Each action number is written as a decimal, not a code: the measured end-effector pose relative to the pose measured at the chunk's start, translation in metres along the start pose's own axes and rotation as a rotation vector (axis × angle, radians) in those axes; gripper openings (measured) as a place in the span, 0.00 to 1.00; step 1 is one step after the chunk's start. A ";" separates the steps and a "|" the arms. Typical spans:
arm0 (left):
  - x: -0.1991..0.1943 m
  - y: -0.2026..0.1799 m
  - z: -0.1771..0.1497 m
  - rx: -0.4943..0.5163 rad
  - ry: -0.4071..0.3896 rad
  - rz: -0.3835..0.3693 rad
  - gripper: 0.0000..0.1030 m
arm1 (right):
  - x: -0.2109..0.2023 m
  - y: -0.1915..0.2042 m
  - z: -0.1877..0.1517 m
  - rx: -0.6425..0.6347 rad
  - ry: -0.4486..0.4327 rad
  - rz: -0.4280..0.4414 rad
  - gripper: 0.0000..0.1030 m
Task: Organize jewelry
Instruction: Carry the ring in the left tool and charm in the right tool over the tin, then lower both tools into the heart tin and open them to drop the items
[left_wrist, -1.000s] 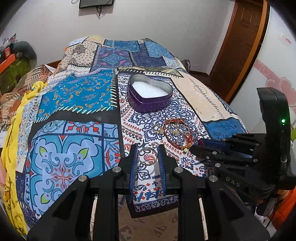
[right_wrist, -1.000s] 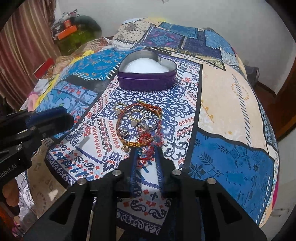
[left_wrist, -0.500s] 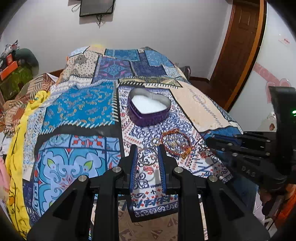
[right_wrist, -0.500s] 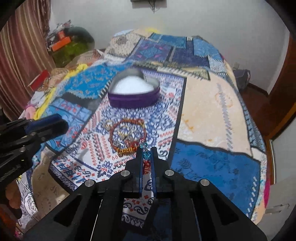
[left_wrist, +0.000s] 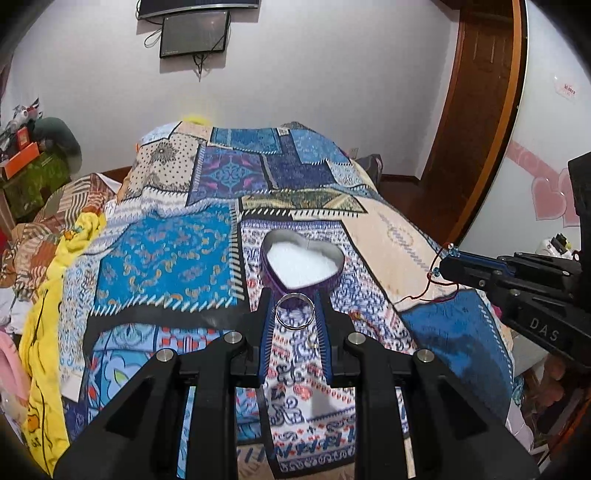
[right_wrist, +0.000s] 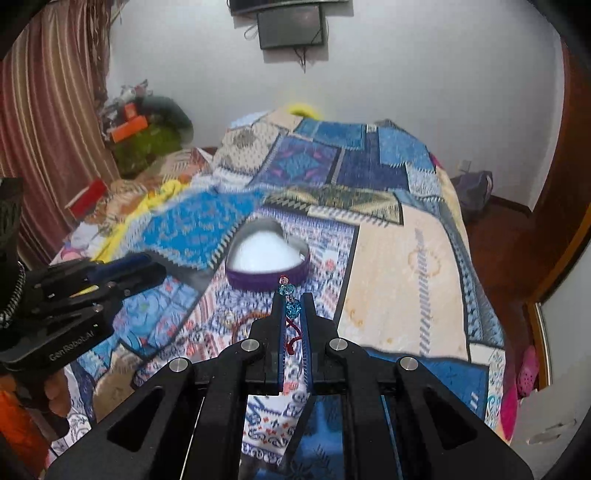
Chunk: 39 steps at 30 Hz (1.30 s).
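Across the whole lower frame of both views, a bed (left_wrist: 166, 258) under a patchwork cover is seen. At mid-frame on it, a purple heart-shaped tin (left_wrist: 302, 264) with white padding is placed, lid off, nothing visibly inside yet.

Right edge of the left wrist view: the right tongs (left_wrist: 443, 264) are seen held off the bed, well right of the tin. In their own view they (right_wrist: 293, 310) are clenched on a red cord bracelet (right_wrist: 291, 334) with blue beads (right_wrist: 290, 302); the cord is seen hanging slack below the tips.

Centre-bottom of the left wrist view: the left tongs (left_wrist: 295, 306) are clamped on a thin silver ring (left_wrist: 295, 311), held flat-on between the pads, lined up just below the tin in frame. Actual height above the bed cannot be told.

Lower centre of the right wrist view: a small pile of leftover jewelry (right_wrist: 243, 321), red-and-gold bracelets, is left on the cover near the tin; details are too blurred to tell.

Step judged: transport phase, both pieces lifted, neither deposited.

Next move judged: each pair of tongs should be carried over the tin opening, lowered close to the padding, then released. The dangling cord may snag the tin wall or the pile, so a clear approach from above is called for.
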<state>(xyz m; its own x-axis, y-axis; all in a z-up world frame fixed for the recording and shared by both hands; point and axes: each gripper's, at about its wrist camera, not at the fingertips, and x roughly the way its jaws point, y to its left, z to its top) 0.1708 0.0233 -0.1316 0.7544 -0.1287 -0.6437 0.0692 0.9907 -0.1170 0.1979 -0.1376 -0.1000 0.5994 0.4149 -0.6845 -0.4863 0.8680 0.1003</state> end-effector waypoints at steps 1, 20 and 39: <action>0.001 0.000 0.002 0.001 -0.003 0.001 0.20 | 0.000 0.000 0.002 0.001 -0.006 0.002 0.06; 0.054 0.013 0.041 0.008 0.010 0.006 0.20 | 0.044 -0.006 0.042 -0.003 -0.033 0.064 0.06; 0.124 0.021 0.045 0.033 0.168 -0.067 0.20 | 0.123 -0.011 0.038 -0.050 0.170 0.175 0.07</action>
<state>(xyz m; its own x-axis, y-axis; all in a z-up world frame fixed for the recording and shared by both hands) 0.2952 0.0304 -0.1801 0.6280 -0.1977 -0.7527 0.1393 0.9801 -0.1413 0.3011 -0.0858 -0.1572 0.3898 0.5026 -0.7716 -0.6072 0.7702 0.1950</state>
